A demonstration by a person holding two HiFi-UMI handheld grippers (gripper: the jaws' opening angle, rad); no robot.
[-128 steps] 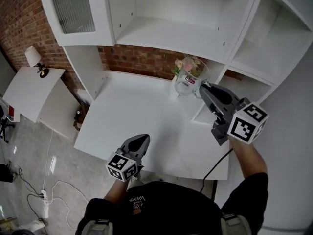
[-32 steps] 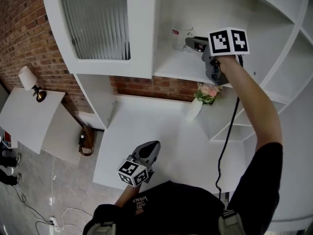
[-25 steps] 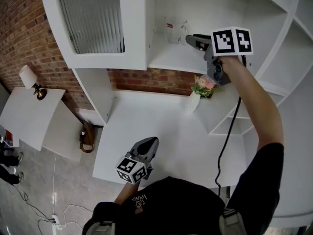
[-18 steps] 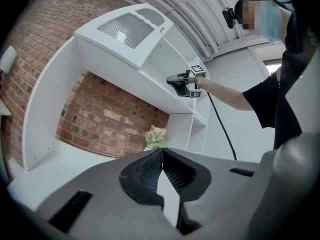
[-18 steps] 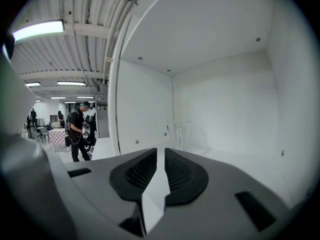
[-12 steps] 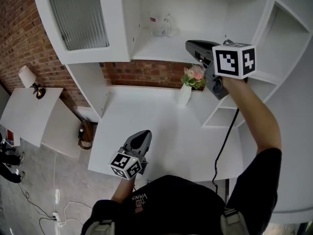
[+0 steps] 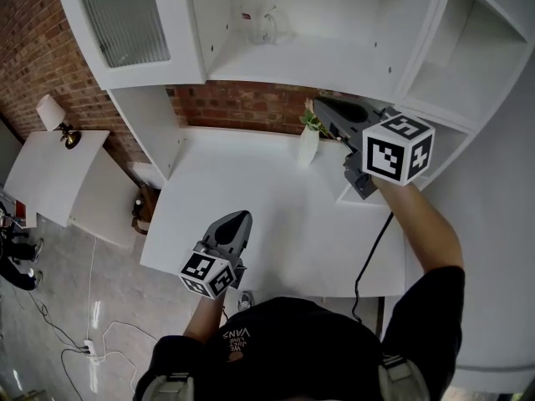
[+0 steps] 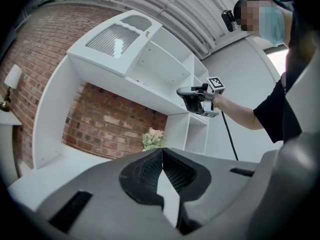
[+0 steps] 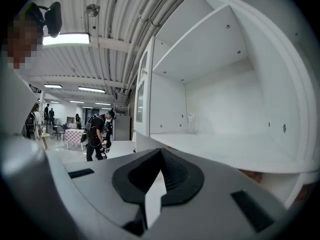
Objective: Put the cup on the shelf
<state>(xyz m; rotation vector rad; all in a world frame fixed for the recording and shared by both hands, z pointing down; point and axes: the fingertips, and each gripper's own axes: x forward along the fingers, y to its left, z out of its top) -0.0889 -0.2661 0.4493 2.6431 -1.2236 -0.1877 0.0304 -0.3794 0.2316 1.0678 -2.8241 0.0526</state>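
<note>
The cup (image 7: 266, 25) stands on the shelf (image 7: 334, 61), up and left of the right gripper (image 7: 318, 105), whose empty jaws have just closed; the left gripper (image 7: 240, 218), closed too, is farther off.

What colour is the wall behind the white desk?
Reddish-brown: it is a brick wall with pale mortar lines. The left gripper view shows it best.

Head view: high, steeply down over table (image 7: 251, 199) and shelf (image 7: 318, 61). View on the left hand-held gripper (image 8: 161, 156) faces that shelf level, from afar; the right hand-held gripper (image 9: 160, 156) view, close ahead.
</note>
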